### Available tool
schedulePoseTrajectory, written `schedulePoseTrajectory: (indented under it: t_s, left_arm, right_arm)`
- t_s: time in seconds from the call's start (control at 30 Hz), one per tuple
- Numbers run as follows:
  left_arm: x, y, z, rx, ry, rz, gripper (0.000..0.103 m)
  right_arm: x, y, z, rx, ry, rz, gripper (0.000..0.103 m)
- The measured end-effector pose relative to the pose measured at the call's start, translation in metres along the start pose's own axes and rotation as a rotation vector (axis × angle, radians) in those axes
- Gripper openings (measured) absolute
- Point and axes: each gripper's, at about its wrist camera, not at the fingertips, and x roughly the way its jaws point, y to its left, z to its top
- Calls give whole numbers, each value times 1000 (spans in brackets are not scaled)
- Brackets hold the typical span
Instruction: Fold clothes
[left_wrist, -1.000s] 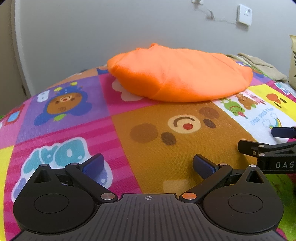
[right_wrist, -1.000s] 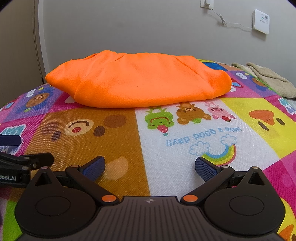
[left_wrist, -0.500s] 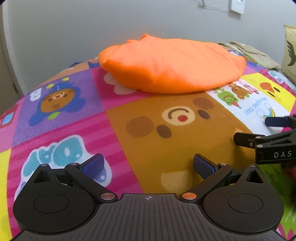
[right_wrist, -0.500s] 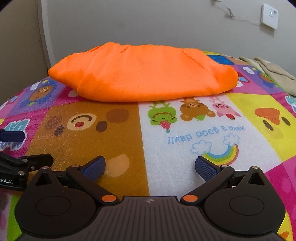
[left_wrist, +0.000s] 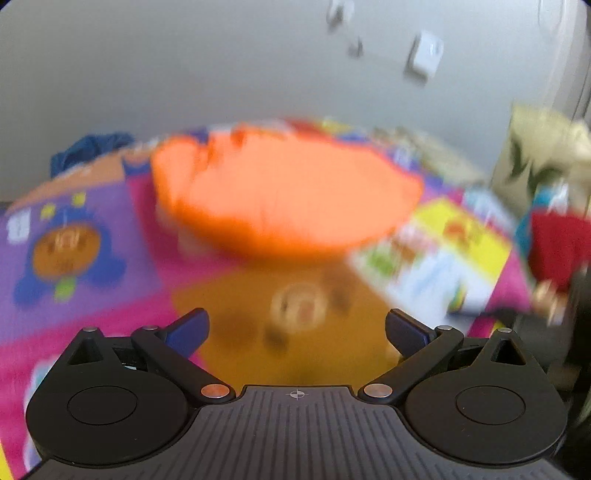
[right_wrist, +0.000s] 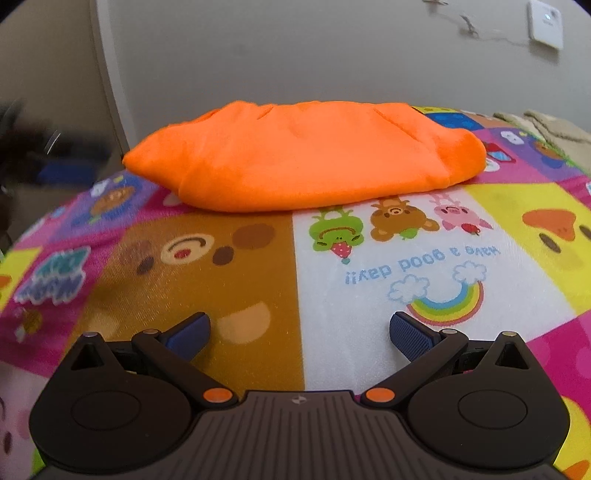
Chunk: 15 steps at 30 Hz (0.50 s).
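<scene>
Now the left gripper (left_wrist: 295, 328) has swung up and blurred, both grippers spread empty, orange garment (right_wrist: 306, 166) unmoved.

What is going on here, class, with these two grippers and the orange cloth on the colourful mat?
A person holds a gripper in each hand, working at folding clothes. A folded orange fabric garment lies on the bright cartoon-patterned patchwork mat. Neither gripper holds it: the right gripper is open and empty, short of the garment, and the left gripper is open too. The left wrist view is blurred. The orange garment looks already folded.
</scene>
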Motion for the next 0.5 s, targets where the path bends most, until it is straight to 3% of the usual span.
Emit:
schedulePoseTrajectory:
  t_s: [0.13,0.2,0.33,0.4,0.5]
  left_arm:
    - [26,8,54,7,-99,-15,103]
    - [52,14,77,0,-135,-12,103]
    - [113,30,107,-5,-113,75,103]
    - [139,40,114,-29,-78,111,103]
    - [147,39,109,-61,-34,-18,103]
  right_arm:
    - [-5,-5,-1,49,-28,-24,103]
    - [-19,-19,-4,152,-67,-3,103]
    - [-54,-53,-20,367,-119,93,103]
    - [-69,-59,-25,369,-141,23,103]
    - [-90,-65,-23,341,-192,-111,103]
